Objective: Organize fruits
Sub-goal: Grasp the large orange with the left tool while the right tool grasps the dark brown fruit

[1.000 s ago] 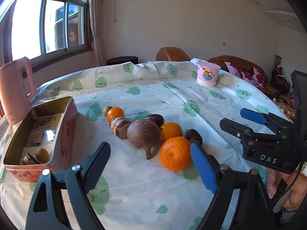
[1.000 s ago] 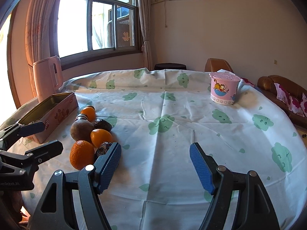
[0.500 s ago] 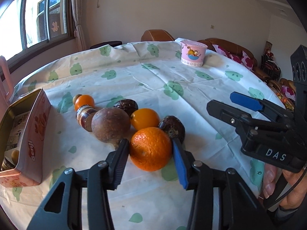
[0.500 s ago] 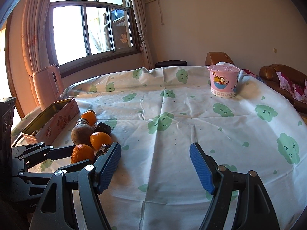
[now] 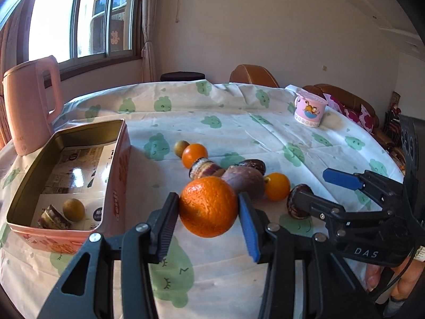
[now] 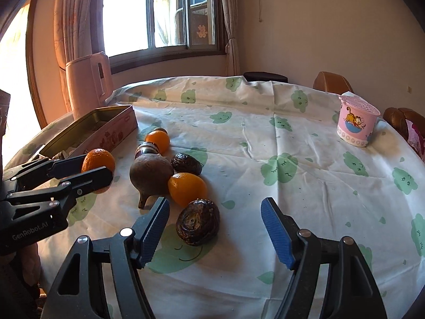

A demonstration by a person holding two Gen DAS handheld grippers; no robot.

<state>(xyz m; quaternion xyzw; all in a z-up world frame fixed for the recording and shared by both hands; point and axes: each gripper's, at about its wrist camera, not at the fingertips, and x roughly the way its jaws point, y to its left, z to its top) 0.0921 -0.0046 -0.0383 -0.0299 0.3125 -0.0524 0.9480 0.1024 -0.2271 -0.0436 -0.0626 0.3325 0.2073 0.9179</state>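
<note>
Two tin [image 5: 120,159] items only in left view; left fingers [image 5: 170,207] clamping orange [image 5: 208,207], right fingers [image 6: 276,228] agape.

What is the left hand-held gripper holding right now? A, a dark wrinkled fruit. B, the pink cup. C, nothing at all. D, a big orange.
D: the left hand-held gripper is shut on the big orange, one pad pressed against each side, and the fruit is lifted clear of the tablecloth.
</note>
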